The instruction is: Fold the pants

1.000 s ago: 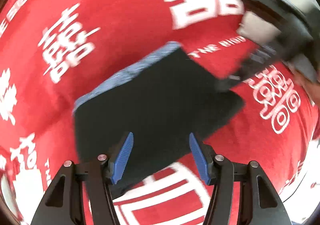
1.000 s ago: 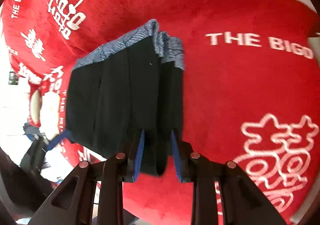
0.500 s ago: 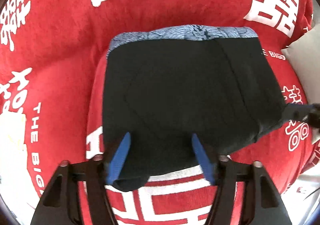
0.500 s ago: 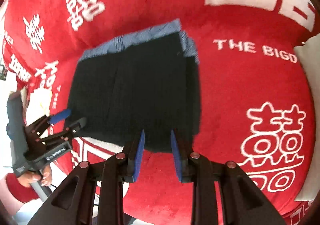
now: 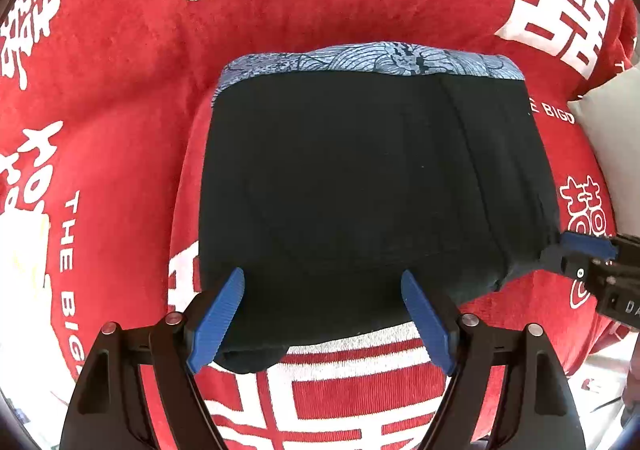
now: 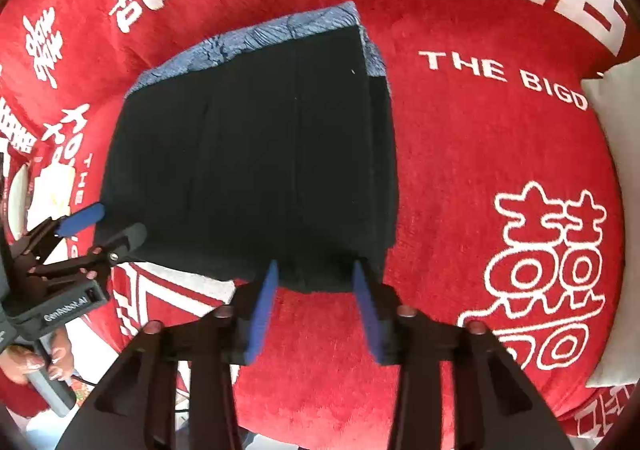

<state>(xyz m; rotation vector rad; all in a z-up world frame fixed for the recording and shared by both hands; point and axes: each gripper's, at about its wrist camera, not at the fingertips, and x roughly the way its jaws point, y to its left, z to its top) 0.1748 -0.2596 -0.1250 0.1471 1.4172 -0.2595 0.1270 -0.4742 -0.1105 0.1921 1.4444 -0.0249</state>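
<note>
The black pants (image 5: 360, 190) lie folded into a compact rectangle on the red blanket, with a blue patterned band (image 5: 368, 60) along the far edge. They also show in the right wrist view (image 6: 256, 154). My left gripper (image 5: 324, 314) is open and empty, just above the near edge of the pants. My right gripper (image 6: 316, 290) is open and empty at the near right corner of the pants. The right gripper's blue fingertips (image 5: 588, 246) show at the right edge of the left wrist view. The left gripper (image 6: 100, 226) shows at the left of the right wrist view.
A red blanket (image 6: 480, 170) with white characters and lettering covers the surface. A pale grey pillow (image 6: 616, 122) lies at the right edge. The blanket's near edge drops off behind the grippers. A hand (image 6: 24, 362) holds the left gripper's handle.
My right gripper has opened and let go of the pants' near corner, then drawn back a little. My left gripper swung round to face the folded pants squarely. The pants now lie flat.
</note>
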